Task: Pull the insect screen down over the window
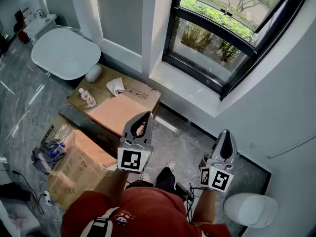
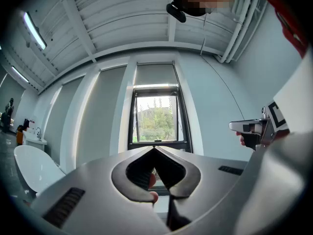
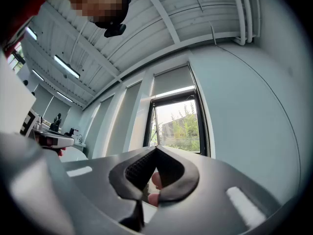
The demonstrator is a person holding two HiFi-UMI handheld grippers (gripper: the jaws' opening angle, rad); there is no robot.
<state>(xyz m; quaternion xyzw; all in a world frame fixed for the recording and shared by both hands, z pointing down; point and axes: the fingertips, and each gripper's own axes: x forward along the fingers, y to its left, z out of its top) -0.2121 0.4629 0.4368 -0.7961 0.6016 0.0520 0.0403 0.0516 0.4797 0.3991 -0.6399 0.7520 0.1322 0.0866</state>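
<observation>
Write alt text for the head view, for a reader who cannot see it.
Seen from above, a person in a red shirt holds the left gripper and the right gripper, both shut and empty, out toward a black-framed window with a white sill. Cardboard boxes lie on the grey floor to the left.

We wear a red short-sleeved shirt (image 1: 148, 206), dark trousers (image 1: 165, 179) and pale shoes (image 1: 171, 165). Our left gripper (image 1: 146, 114) and right gripper (image 1: 225, 132) are smooth grey shells tapering to a point, each carrying a white cube (image 1: 134, 160) printed with black square markers.
</observation>
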